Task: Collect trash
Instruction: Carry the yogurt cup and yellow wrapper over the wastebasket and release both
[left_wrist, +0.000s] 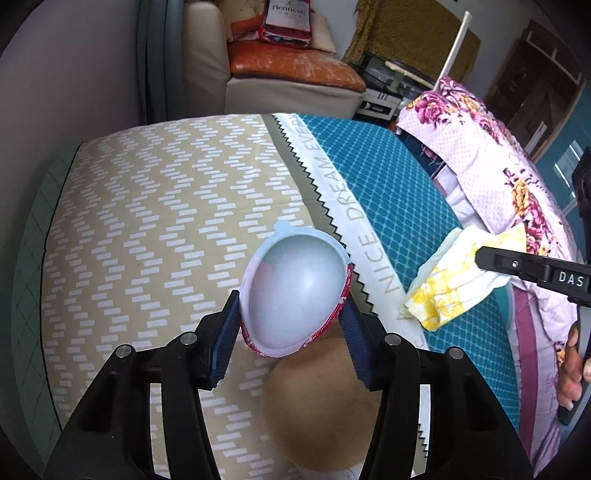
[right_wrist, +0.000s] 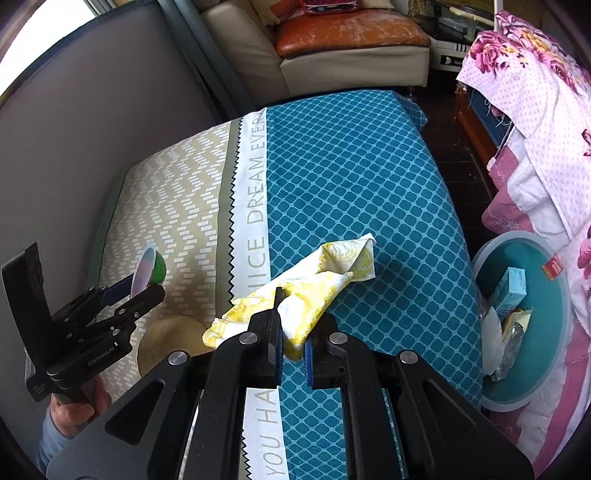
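Observation:
A small plastic cup (left_wrist: 295, 288), white inside with a red-printed wrap, sits between the blue pads of my left gripper (left_wrist: 291, 301), which is shut on its sides above the beige zigzag sheet. The right wrist view shows the same cup (right_wrist: 149, 267) in the left gripper (right_wrist: 142, 286) at far left. My right gripper (right_wrist: 295, 319) is shut on a crumpled yellow-and-white wrapper (right_wrist: 328, 280), lifted over the teal sheet. In the left wrist view that wrapper (left_wrist: 450, 284) hangs from the right gripper (left_wrist: 480, 258) at the right.
A round teal bin (right_wrist: 517, 233) stands beside the bed at the right, holding a blue box and other scraps. A tan round object (left_wrist: 321, 406) lies on the bed under the left gripper. A floral quilt (left_wrist: 480, 155) is piled at the right; a sofa (left_wrist: 295, 74) stands behind.

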